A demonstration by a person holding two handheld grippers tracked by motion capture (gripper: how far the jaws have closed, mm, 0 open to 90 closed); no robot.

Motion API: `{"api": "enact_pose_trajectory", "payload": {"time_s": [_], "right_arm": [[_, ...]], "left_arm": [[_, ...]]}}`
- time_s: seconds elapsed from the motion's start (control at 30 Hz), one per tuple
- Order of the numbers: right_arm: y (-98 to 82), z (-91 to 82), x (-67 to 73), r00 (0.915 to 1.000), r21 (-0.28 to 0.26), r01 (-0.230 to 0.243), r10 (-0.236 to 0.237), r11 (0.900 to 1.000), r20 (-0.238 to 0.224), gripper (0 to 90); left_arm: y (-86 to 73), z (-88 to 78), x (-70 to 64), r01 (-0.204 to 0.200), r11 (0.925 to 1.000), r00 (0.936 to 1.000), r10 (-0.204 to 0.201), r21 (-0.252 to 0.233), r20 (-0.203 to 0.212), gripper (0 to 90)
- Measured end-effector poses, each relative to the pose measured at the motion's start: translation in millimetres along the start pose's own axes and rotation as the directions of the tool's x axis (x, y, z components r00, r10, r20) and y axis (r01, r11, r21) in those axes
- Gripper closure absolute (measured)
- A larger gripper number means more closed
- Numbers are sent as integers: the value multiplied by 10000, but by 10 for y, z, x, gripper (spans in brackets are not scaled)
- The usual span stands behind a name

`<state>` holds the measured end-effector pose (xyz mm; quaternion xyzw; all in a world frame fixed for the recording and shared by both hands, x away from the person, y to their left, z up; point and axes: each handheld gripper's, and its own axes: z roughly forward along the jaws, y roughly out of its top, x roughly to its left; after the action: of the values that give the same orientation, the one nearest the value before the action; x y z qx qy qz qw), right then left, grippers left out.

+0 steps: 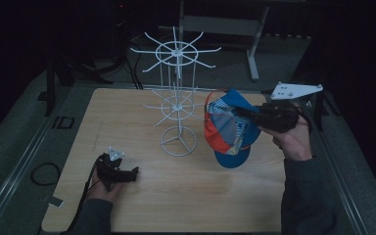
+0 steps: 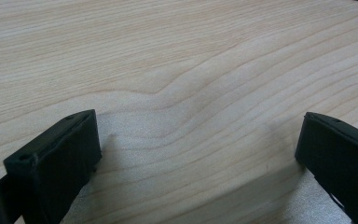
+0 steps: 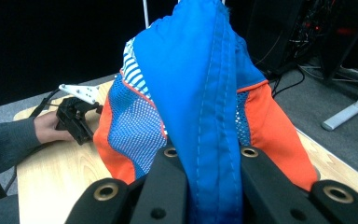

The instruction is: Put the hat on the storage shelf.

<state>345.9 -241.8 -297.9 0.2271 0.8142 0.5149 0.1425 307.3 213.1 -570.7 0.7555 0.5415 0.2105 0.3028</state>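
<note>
1. You had one cap (image 1: 227, 128), one white wire rack (image 1: 177, 98) and two tools, one in each hand.
2. Your right tool (image 1: 242, 112) was clamped on the cap's blue fabric, holding it off the surface (image 1: 186, 200) just right of the rack's lower ring of arms; in the right gripper view the jaws pinched a folded blue seam (image 3: 209, 140).
3. Your left tool (image 1: 132, 172) rested low at the near left of the surface, its jaws spread wide with bare wood between them (image 2: 196, 140).
4. The cap was soft cloth: blue panels, orange sides, blue mesh, a striped patch and a curved blue brim hanging down.
5. The rack was thin white wire: a round ring foot, an upright stem and two tiers of spoke-like arms with upturned tips.
6. The surface was pale wood grain, rectangular with rounded corners.
7. Open room lay across the near half and the far left; the rack stood around the middle, and the right edge was close to your right hand (image 1: 293, 139).
</note>
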Motion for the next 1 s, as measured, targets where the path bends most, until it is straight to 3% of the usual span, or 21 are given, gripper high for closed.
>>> {"api": "enact_pose_trajectory", "payload": {"time_s": [1.0], "right_arm": [[80, -81, 20, 9999, -511, 116, -122, 9986, -106, 879]], "left_arm": [[0, 0, 0, -3, 10000, 10000, 3, 1, 2, 0]]}}
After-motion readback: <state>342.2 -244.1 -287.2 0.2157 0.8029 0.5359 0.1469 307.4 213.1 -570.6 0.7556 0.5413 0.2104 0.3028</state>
